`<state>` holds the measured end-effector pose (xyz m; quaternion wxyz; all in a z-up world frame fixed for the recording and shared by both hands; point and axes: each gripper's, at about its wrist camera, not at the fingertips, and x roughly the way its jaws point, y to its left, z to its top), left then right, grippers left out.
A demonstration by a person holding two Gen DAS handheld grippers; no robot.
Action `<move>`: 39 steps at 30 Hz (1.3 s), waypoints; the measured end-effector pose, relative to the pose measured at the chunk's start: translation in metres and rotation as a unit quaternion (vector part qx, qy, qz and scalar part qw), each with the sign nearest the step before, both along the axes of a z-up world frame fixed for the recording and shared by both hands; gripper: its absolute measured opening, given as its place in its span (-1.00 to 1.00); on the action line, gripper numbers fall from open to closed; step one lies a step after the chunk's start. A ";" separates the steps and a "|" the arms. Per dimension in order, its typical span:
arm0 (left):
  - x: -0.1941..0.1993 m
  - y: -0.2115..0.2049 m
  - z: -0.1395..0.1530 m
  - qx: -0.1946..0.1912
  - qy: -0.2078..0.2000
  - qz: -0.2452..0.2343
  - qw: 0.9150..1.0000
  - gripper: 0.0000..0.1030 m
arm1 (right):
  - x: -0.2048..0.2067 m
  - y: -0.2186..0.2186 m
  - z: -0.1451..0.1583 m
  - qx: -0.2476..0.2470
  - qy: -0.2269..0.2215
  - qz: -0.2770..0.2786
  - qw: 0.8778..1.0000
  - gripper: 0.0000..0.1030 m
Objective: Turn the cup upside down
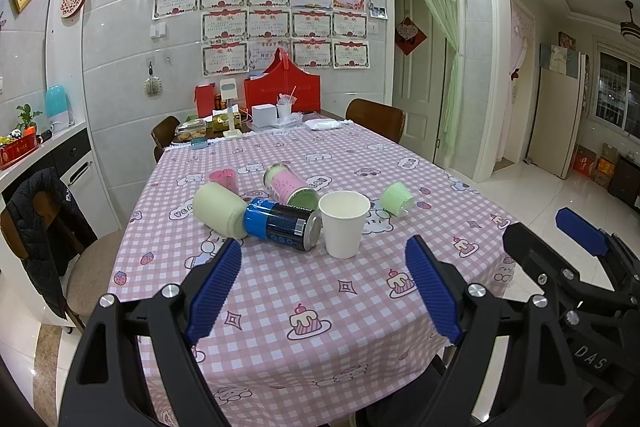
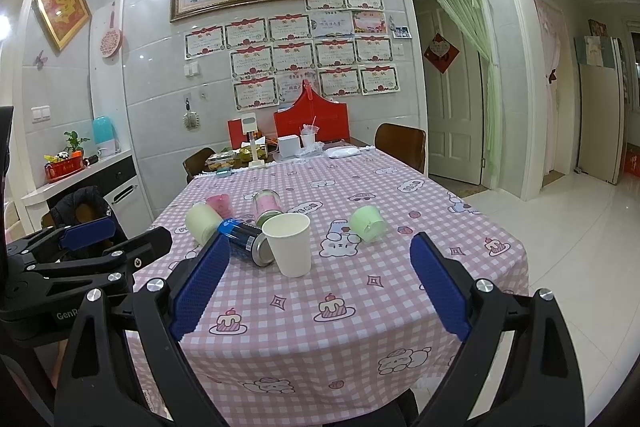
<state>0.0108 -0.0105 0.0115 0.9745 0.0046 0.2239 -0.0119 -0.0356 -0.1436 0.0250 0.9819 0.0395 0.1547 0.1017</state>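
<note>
Blue ribbed pads stand wide apart on my right hand-held gripper [image 2: 316,287], holding nothing; my left hand-held gripper [image 1: 324,291] is spread the same way, both short of the things on the desk [image 2: 360,327]. The white paper cup [image 2: 289,243] stands upright, mouth up, near the front edge, touching or nearly touching the fallen blue can [image 2: 245,242]. I judge it light, thin-walled and easily crushed, so I would pinch it gently at mid-wall, clear of the can.
</note>
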 end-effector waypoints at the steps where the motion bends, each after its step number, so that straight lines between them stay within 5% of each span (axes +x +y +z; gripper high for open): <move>1: 0.000 0.000 0.000 0.000 0.000 0.000 1.000 0.61 | 0.000 0.001 0.000 0.000 0.001 0.000 1.000 0.71; 39: 0.006 0.004 -0.001 0.004 0.005 -0.003 1.000 0.61 | 0.006 -0.001 -0.005 0.003 0.007 -0.002 1.000 0.71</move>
